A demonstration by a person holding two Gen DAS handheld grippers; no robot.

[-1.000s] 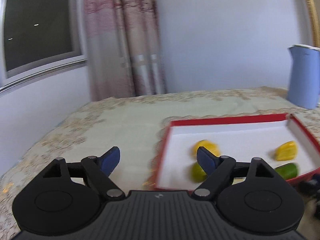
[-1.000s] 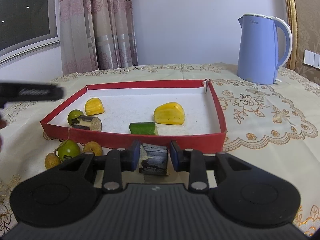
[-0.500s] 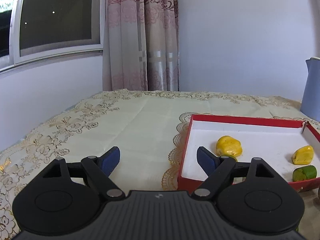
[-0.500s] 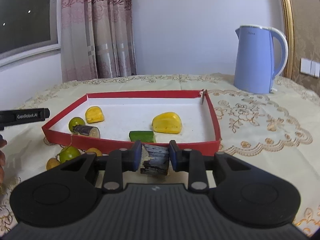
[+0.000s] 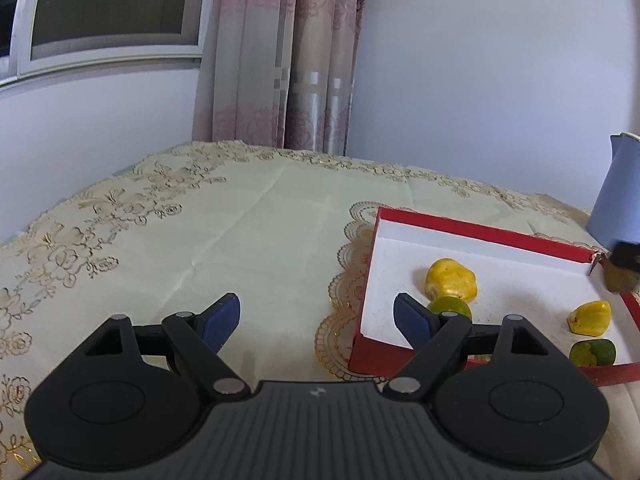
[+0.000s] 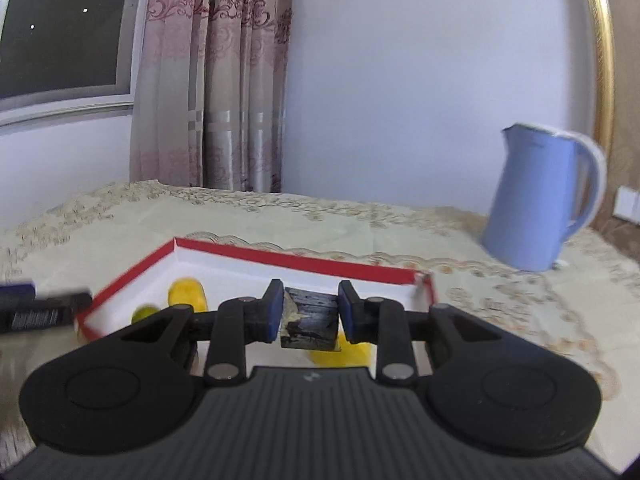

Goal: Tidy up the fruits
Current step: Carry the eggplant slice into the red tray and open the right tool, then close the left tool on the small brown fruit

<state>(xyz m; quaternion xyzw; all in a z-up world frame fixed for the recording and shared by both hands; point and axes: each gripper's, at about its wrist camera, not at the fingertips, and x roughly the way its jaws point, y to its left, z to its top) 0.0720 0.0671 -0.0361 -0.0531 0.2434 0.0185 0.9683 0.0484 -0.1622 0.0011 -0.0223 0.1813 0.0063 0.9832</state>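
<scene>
A red-rimmed white tray [image 5: 476,229] lies on the tablecloth and also shows in the right wrist view [image 6: 296,261]. In it lie a yellow fruit [image 5: 451,279], a green lime [image 5: 450,307], a smaller yellow piece [image 5: 591,317] and a green piece [image 5: 593,353]. My left gripper [image 5: 316,318] is open and empty, left of the tray's near corner. My right gripper [image 6: 308,312] is shut on a dark blackish fruit chunk [image 6: 309,320], held above the tray. Yellow fruits [image 6: 187,294] show blurred below it.
A blue electric kettle [image 6: 540,204] stands at the back right of the table, past the tray. The cream embroidered tablecloth [image 5: 224,220] covers the table. Curtains, a window and a wall stand behind. The other gripper's black body [image 6: 40,314] shows at the left edge.
My right gripper has lifted the dark chunk from in front of the tray and carried it forward over the tray. My left gripper has swung and stays open.
</scene>
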